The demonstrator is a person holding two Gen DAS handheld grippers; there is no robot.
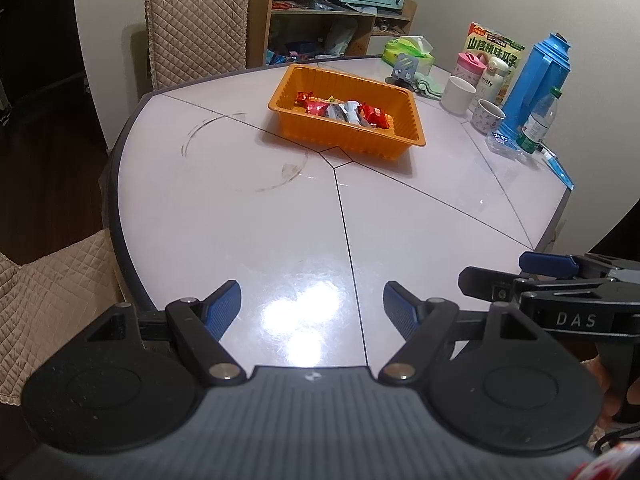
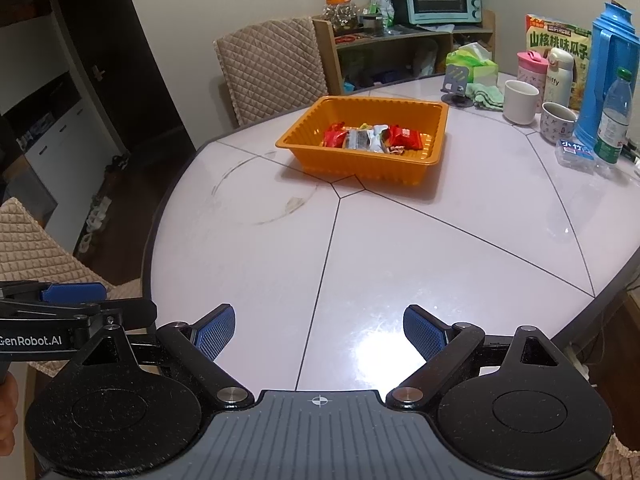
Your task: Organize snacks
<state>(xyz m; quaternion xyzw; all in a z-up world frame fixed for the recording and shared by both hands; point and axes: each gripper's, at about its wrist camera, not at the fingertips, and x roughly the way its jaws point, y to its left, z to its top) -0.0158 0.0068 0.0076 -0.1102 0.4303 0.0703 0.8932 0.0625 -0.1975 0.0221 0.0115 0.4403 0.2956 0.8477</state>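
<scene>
**Both grippers wide and empty, snacks already in the tray**

From my left wrist: my left gripper [image 1: 312, 308] hangs over the near part of the white table [image 1: 240, 240], its blue fingers [image 1: 224, 308] spread wide with only bare tabletop between them. The orange tray [image 1: 400, 142] sits well ahead of my fingertips, slightly to the right of them, past the point where the table's seams meet. The snacks [image 1: 344, 112] lie inside it in a loose row: red wrappers with silver ones between. At the right edge I see my right gripper [image 1: 532, 276] side-on, level with mine and just beside it.

From my right wrist: my right gripper [image 2: 320, 332] also stands wide, its fingers [image 2: 424, 332] holding nothing, over the near table [image 2: 440, 260]. The tray [image 2: 360, 168] lies well ahead, almost straight in front of the gap between my fingers, with the snacks [image 2: 372, 138] gathered toward its middle. My left gripper [image 2: 76, 292] shows at the left edge. Cups, bottles and a blue flask [image 2: 608, 76] stand at the far right, apart from the tray.
</scene>
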